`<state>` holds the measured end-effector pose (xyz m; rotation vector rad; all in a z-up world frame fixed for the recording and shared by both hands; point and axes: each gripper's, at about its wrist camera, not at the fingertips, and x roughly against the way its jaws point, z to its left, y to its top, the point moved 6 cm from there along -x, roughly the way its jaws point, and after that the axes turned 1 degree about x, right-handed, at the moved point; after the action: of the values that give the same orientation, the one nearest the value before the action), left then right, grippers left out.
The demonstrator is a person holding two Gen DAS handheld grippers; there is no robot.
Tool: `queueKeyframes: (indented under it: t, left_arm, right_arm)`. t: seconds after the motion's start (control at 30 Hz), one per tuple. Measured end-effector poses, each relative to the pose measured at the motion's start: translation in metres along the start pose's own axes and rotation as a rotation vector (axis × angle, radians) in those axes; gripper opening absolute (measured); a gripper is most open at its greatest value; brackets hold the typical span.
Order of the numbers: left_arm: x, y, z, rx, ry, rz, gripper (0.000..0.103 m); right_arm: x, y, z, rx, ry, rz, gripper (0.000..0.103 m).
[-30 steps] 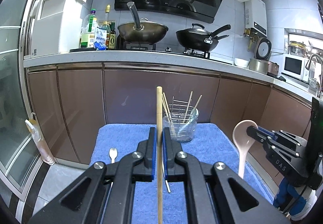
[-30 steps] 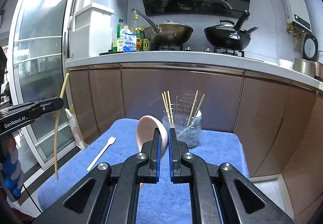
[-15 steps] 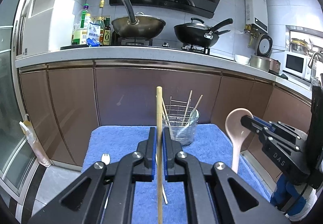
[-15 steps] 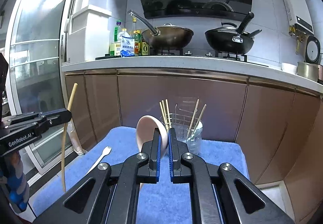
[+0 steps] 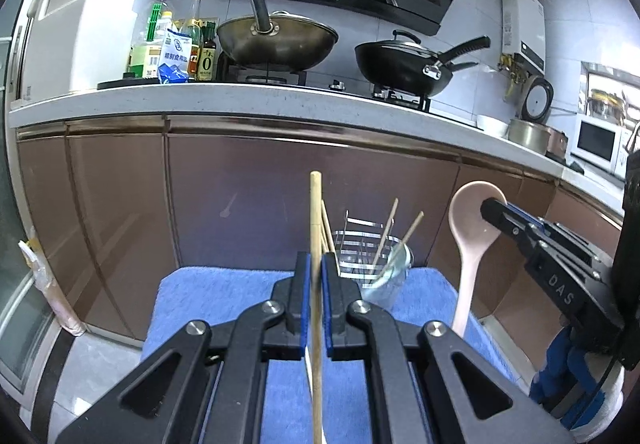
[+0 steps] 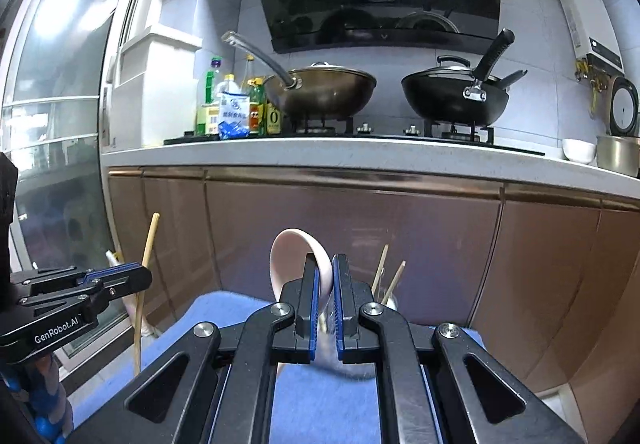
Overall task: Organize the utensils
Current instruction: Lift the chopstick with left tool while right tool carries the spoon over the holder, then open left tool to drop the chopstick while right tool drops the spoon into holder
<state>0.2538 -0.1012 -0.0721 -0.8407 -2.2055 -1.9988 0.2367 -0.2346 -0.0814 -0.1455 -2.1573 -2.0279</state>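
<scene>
The left gripper [image 5: 316, 304] pinches a single wooden chopstick [image 5: 316, 244] about midway along its shaft, held nearly upright, its top end poking well above the blue pads. The right gripper [image 6: 325, 296] is clamped on the bowl of a pink ceramic spoon [image 6: 298, 264], whose handle hangs down below the jaws; from the left wrist view the same spoon [image 5: 470, 240] sits at about 3 o'clock from the chopstick. The target looks to be the clear glass holder [image 5: 386, 272] with a wire rack at its back, standing at the far edge of the blue towel [image 5: 224, 296] on the worktop, just past the left gripper's tips at roughly 1 o'clock. Several chopsticks already lean inside it.

To do this well, bring one utensil in at a time so the two grippers do not crowd the narrow mouth. The chopstick's lower end should clear the glass rim before it descends, aimed at a gap between the sticks already there. Let go only once the tip is inside the holder, or it may tip outward. The spoon is heavier and gripped at its bowl, so it may swing; lower the handle first, slowly, since the light glass could topple under a sideways knock.
</scene>
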Motion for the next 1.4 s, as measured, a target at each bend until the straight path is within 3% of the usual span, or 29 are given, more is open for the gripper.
queueKeyframes:
  t: [0.4, 0.63, 0.8, 1.2, 1.33, 1.4]
  left_arm:
    - [-0.081, 0.074, 0.000, 0.125, -0.096, -0.061, 0.005]
    - [-0.127, 0.099, -0.006, 0.197, -0.115, -0.125, 0.005]
    - [-0.161, 0.094, -0.014, 0.205, -0.093, -0.150, 0.005]
    - [-0.221, 0.045, -0.011, 0.177, -0.011, -0.159, 0.005]
    - [-0.222, 0.033, -0.003, 0.180, -0.012, -0.136, 0.013]
    - [-0.217, 0.031, 0.000, 0.176, -0.011, -0.129, 0.019]
  right_arm:
    - [-0.078, 0.036, -0.035, 0.018, -0.094, -0.091, 0.007]
    - [-0.114, 0.034, -0.049, 0.014, -0.130, -0.117, 0.007]
    - [-0.132, 0.019, -0.058, 0.006, -0.156, -0.121, 0.007]
    - [-0.159, -0.025, -0.055, 0.036, -0.214, -0.111, 0.007]
    - [-0.160, -0.041, -0.053, 0.051, -0.226, -0.086, 0.010]
    - [-0.158, -0.043, -0.054, 0.037, -0.215, -0.078, 0.018]
